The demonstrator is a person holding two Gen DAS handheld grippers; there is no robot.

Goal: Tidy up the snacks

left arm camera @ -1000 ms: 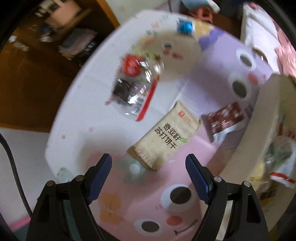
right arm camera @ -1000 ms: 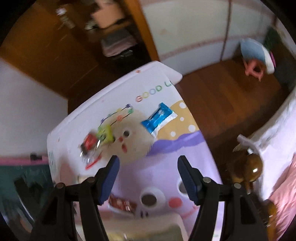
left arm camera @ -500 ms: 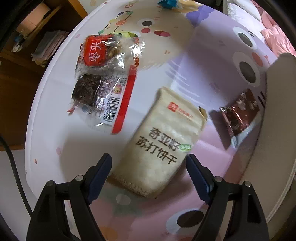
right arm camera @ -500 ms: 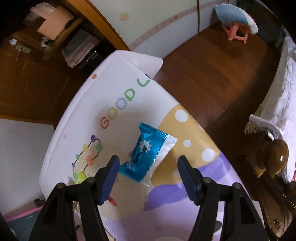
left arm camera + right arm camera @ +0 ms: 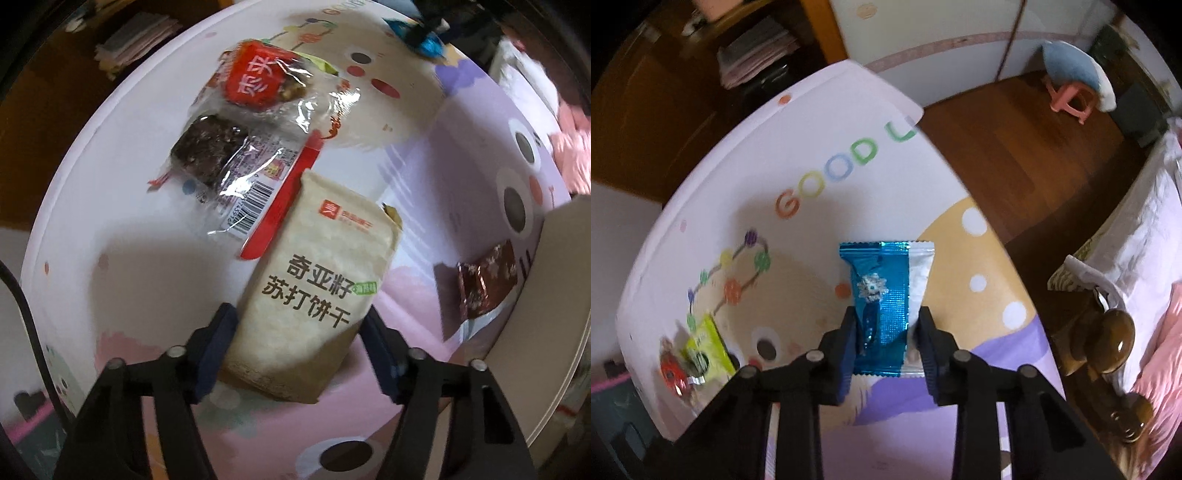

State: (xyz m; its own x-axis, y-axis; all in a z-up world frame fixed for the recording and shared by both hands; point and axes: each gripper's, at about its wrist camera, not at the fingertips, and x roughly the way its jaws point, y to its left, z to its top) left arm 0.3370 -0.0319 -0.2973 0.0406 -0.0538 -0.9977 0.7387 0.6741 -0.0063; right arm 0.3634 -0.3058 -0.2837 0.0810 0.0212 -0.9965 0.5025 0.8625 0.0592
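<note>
Both grippers point straight down at a low table (image 5: 96, 236) covered with a smooth printed cloth of cartoon faces and pastel patches.

The left gripper (image 5: 299, 347) has its dark blue pads on either side of a beige cracker packet (image 5: 314, 295), a matte, pillow-shaped pouch with dark lettering, lying flat on the pink part of the cloth. The jaws are closing with the packet's lower end between them, and the pads sit right at its edges. Just beyond it, touching its top corner, lies a crinkly clear bag (image 5: 255, 147) with a red strip, a barcode, a dark brown square cake and a red-wrapped sweet inside. To the right, a glossy maroon wrapper (image 5: 487, 284) rests near the curved wall of a pale container (image 5: 546, 288).

The right gripper (image 5: 888, 332) is closing on a shiny blue foil packet (image 5: 886, 295) with a silver side and crimped ends, lying on the cloth; its pads press against both long edges.
</note>
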